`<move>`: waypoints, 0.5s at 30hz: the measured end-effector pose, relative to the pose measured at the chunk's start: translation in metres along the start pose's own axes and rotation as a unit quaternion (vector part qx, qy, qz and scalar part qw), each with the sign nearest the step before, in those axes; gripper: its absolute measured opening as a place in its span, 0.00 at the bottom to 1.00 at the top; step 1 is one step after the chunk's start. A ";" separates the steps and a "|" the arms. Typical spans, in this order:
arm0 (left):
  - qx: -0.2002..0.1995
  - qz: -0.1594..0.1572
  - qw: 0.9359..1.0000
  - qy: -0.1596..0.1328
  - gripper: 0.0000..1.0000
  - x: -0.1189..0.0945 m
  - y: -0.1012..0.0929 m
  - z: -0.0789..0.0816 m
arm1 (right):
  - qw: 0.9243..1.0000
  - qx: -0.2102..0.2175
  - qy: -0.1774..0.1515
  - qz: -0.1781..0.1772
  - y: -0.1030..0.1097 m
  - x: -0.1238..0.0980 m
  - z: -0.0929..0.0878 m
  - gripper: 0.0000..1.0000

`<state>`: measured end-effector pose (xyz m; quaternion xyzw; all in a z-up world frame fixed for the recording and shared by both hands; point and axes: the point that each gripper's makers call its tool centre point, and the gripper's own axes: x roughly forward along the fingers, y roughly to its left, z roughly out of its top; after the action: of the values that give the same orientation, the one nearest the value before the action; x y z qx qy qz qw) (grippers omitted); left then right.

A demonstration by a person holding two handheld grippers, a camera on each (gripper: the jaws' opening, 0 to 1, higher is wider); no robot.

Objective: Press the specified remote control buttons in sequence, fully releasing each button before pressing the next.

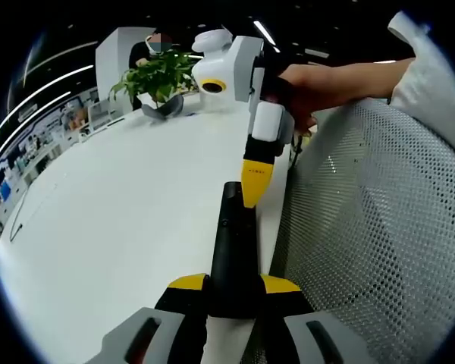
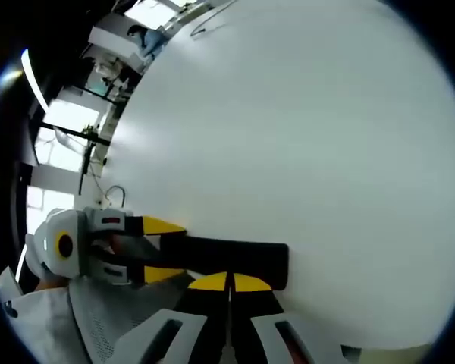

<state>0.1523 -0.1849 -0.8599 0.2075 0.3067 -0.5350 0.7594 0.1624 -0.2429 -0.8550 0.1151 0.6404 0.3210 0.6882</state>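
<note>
Slippage is the main worry here. The black remote control (image 1: 231,250) is held over the white worktop (image 1: 121,220), close to its edge beside the mesh chair back (image 1: 379,227), with the left gripper (image 1: 233,287) clamped on its near end, yellow pads tight against both sides. From above the remote's far end, the right gripper (image 1: 253,186) reaches down with its jaws drawn together, one yellow tip resting at or just over the remote's top face; whether it is actually pressing I cannot tell.

In the right gripper view, the right gripper (image 2: 229,283) shows its two yellow tips meeting with nothing between them, right against the remote control (image 2: 227,262), while the left gripper (image 2: 148,250) grips the remote's other end.

Judged from this, the risks are these:
- The remote is held by one end alone, so a push at the far end could lever it down or twist it in the left gripper's pads.
- The button layout is not readable in either view, so the broad closed tip could land on a neighbour or span two buttons.
- A shallow lift off the remote could leave the button half-pressed, spoiling the sequence.
- A dropped remote this near the worktop's edge, on the chair side, might fall out of sight.
</note>
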 end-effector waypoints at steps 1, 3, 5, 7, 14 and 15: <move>0.000 0.000 1.000 0.000 0.25 0.000 0.000 0.000 | 1.000 -0.003 0.001 -0.001 0.000 0.000 0.000 0.00; 0.000 0.000 1.000 -0.001 0.25 0.000 0.000 0.000 | 1.000 -0.008 0.003 -0.005 0.000 0.000 0.000 0.00; 0.001 0.000 1.000 -0.001 0.25 0.000 0.000 0.000 | 1.000 -0.012 0.003 -0.009 0.001 -0.001 0.000 0.00; 0.001 0.000 1.000 -0.001 0.25 0.000 0.000 0.000 | 1.000 -0.013 0.002 -0.011 0.000 -0.001 0.000 0.00; 0.001 -0.001 1.000 -0.001 0.25 0.000 0.000 0.000 | 1.000 -0.017 0.003 -0.014 0.000 -0.001 0.000 0.00; 0.001 -0.001 1.000 -0.001 0.25 0.000 0.000 0.001 | 1.000 -0.018 0.003 -0.015 -0.001 -0.001 0.000 0.00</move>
<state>0.1521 -0.1853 -0.8595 0.2077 0.3052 -0.5360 0.7592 0.1627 -0.2438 -0.8545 0.0924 0.6382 0.3227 0.6928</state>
